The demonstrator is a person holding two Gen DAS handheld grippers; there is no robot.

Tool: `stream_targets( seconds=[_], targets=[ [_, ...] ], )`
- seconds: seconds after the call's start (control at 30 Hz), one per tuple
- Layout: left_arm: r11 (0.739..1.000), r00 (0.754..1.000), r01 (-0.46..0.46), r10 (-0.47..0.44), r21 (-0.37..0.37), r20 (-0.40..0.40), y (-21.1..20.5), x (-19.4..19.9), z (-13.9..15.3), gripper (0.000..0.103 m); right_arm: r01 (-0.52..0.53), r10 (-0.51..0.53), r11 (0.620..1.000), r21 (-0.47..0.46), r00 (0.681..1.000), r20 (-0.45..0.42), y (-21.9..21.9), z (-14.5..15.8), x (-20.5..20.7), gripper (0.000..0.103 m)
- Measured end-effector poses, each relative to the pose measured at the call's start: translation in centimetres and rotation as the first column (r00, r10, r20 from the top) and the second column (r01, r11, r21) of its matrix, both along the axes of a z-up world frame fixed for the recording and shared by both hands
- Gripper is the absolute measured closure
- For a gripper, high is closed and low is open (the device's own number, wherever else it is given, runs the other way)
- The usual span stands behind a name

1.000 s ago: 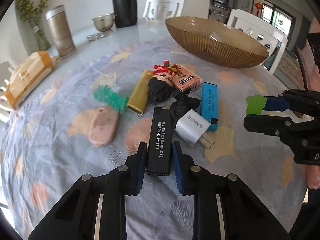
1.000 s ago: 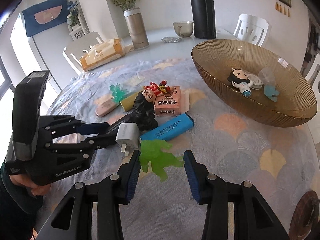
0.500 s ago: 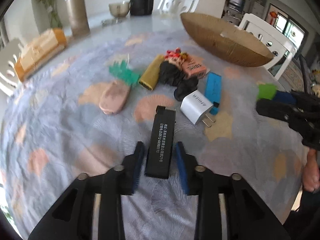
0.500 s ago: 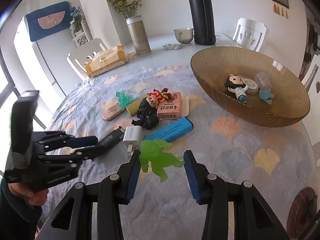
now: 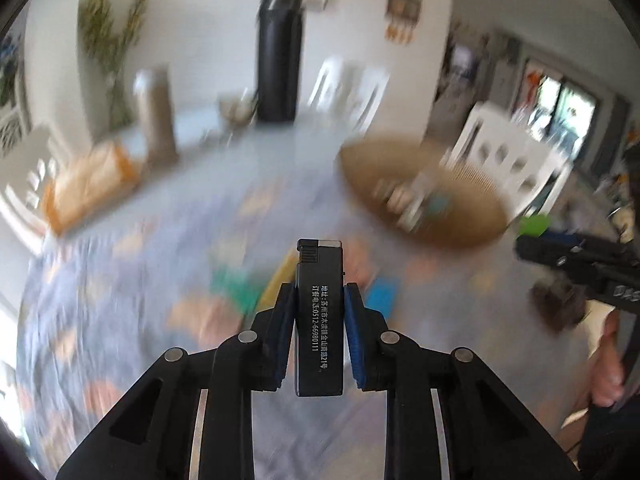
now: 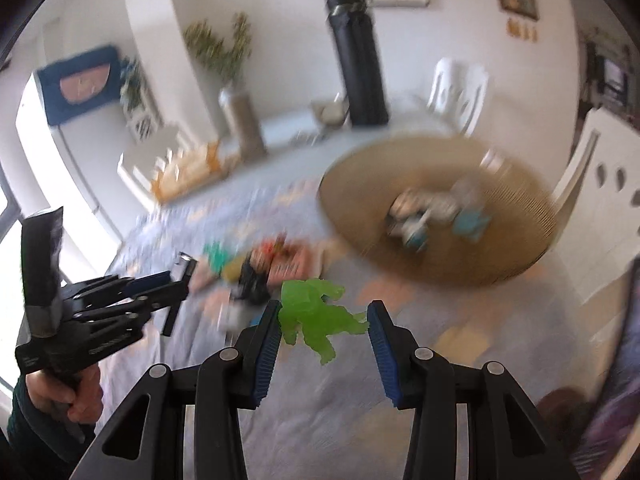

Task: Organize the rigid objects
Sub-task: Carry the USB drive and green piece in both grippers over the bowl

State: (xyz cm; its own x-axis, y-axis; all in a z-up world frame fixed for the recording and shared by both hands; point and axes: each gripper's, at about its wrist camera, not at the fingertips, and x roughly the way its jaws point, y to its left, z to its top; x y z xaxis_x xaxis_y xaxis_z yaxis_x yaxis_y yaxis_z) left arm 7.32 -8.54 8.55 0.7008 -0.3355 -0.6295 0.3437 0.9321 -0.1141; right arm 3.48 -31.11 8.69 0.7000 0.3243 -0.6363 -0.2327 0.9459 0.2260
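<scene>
Your left gripper (image 5: 319, 320) clamps the black lighter (image 5: 319, 322) by its flat sides, high above the tablecloth (image 5: 120, 280); stiff, light and slick, it likely holds best mid-body. Your right gripper (image 6: 323, 330), jaws fairly wide, carries a green figure (image 6: 316, 316) that touches the left pad only, so how firmly it is held can't be told. The brown bowl (image 6: 516, 248) waits far right, beyond the blurred clutter.

The table (image 6: 280, 412) is covered by a blue patterned cloth. A big brown bowl (image 6: 500, 256), a tall black flask (image 6: 358, 76), a tan tumbler (image 6: 242, 120) and a blurry pile of small stuff (image 6: 256, 268) are set on it.
</scene>
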Motion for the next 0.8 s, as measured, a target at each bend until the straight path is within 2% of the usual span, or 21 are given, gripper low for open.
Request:
stream_targets(
  seconds=[0.07, 0.13, 0.2, 0.27, 0.4, 0.47, 0.53, 0.63, 0.8],
  targets=[
    [0.997, 0.996, 0.049, -0.045, -0.06, 0.071, -1.4, 0.3, 3.4, 0.082, 0.042, -0.044, 0.999, 0.034, 0.998, 0.049, -1.7, 2.7, -0.1, 0.06],
    [0.986, 0.986, 0.14, -0.13, -0.087, 0.108, -3.4, 0.9, 5.8, 0.082, 0.124, -0.125, 0.992, 0.018, 0.986, 0.109, -3.1, 5.2, -0.3, 0.06],
    [0.98, 0.978, 0.178, -0.166, -0.09, 0.128, -5.2, 1.8, 6.9, 0.082, 0.192, -0.193, 0.981, 0.019, 0.969, 0.156, -4.3, 6.9, 0.0, 0.06],
    [0.973, 0.974, 0.202, -0.188, -0.109, 0.127, -6.8, 3.1, 6.9, 0.082, 0.236, -0.237, 0.971, 0.021, 0.959, 0.155, -5.2, 7.4, 0.8, 0.06],
    [0.966, 0.975, 0.216, -0.207, -0.141, 0.077, -9.2, 5.5, 4.7, 0.082, 0.27, -0.271, 0.963, 0.026, 0.959, 0.079, -6.1, 5.4, 3.1, 0.06],
    [0.962, 0.975, 0.221, -0.22, -0.163, 0.025, -10.2, 6.7, 2.9, 0.082, 0.293, -0.293, 0.956, -0.003, 0.956, 0.018, -6.2, 3.6, 4.5, 0.06],
    [0.951, 0.964, 0.248, -0.262, -0.186, -0.054, -11.4, 7.7, 0.7, 0.082, 0.301, -0.302, 0.953, -0.016, 0.951, -0.063, -6.6, 1.5, 5.8, 0.06],
    [0.958, 0.962, 0.23, -0.251, -0.172, -0.108, -12.3, 8.6, -1.1, 0.082, 0.303, -0.296, 0.953, 0.013, 0.938, -0.183, -7.2, -1.2, 7.3, 0.06],
    [0.966, 0.969, 0.212, -0.228, -0.151, -0.098, -12.4, 8.1, -1.3, 0.082, 0.308, -0.302, 0.951, 0.007, 0.936, -0.184, -7.7, -1.6, 7.5, 0.06]
  ],
)
